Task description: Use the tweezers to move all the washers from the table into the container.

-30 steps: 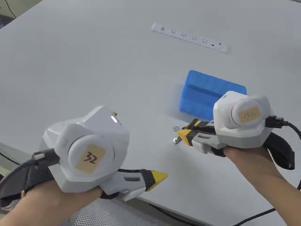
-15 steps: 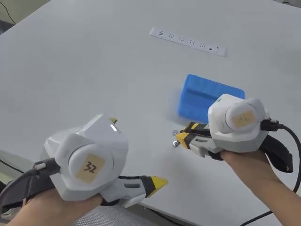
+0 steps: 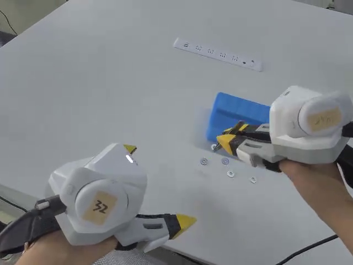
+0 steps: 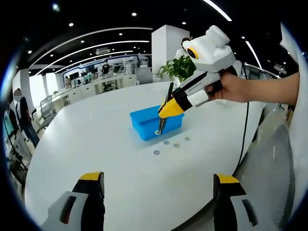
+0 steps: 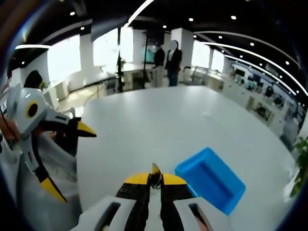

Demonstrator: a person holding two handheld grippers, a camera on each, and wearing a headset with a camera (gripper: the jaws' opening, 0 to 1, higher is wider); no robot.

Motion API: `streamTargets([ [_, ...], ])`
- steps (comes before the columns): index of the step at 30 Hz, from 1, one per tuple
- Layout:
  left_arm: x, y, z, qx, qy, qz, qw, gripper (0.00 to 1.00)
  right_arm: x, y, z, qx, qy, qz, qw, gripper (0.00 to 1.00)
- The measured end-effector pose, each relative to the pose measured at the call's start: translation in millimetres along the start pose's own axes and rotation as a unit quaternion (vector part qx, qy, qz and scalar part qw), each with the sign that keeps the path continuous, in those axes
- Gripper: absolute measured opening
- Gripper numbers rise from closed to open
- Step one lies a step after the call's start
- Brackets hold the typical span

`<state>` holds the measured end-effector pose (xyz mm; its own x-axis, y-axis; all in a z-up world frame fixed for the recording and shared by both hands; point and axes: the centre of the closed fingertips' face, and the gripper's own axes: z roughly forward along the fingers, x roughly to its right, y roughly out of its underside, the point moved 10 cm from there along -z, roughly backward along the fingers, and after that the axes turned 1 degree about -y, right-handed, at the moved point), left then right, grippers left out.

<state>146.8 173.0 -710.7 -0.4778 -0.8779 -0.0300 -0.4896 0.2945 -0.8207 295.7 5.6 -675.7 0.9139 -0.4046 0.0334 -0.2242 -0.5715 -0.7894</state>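
The right gripper (image 3: 229, 138) has risen off the bench (image 3: 110, 83) and swung toward the container (image 3: 242, 107) since a second ago; its jaws are clamped on the tweezers (image 4: 161, 122), whose tips now hang just at the container's near wall. A washer (image 4: 157, 132) appears pinched at those tips (it is small, so I say this with caution). The lift has uncovered four loose washers (image 3: 225, 162) on the bench just in front of the container, between it and the near edge; earlier the gripper hid that patch. The left gripper (image 3: 159, 185) stays by the near edge, jaws wide apart and holding nothing. The container sits well in from the near edge; a power strip (image 3: 218, 54) lies beyond it toward the far edge. One washer seems on its way in but not yet dropped; four remain to fetch; the carry likely needs only a short move over the wall before release.
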Motion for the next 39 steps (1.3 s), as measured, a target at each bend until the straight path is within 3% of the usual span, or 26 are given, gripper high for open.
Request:
streamTargets([
  [4, -0.4, -0.7, -0.5, -0.002, -0.001, 0.001, 1.0000, 0.96, 10.2, -8.8, -0.4, 0.019, 0.017, 0.006, 0.9997, 0.03],
  [12, -0.5, -0.9, -2.8, -0.009, -0.003, 0.007, 0.9999, 0.95, 29.1, -14.4, 6.9, 0.017, 0.036, -0.004, 0.9992, 0.03],
  [29, -2.1, -7.7, -6.0, -0.007, -0.005, 0.001, 1.0000, 0.95, 61.7, -9.0, 39.1, -0.004, 0.042, 0.011, 0.9991, 0.03],
  [39, -2.1, -11.1, -7.3, -0.007, -0.007, 0.002, 0.9999, 0.95, 68.1, 3.4, 66.4, -0.032, 0.032, 0.027, 0.9986, 0.03],
])
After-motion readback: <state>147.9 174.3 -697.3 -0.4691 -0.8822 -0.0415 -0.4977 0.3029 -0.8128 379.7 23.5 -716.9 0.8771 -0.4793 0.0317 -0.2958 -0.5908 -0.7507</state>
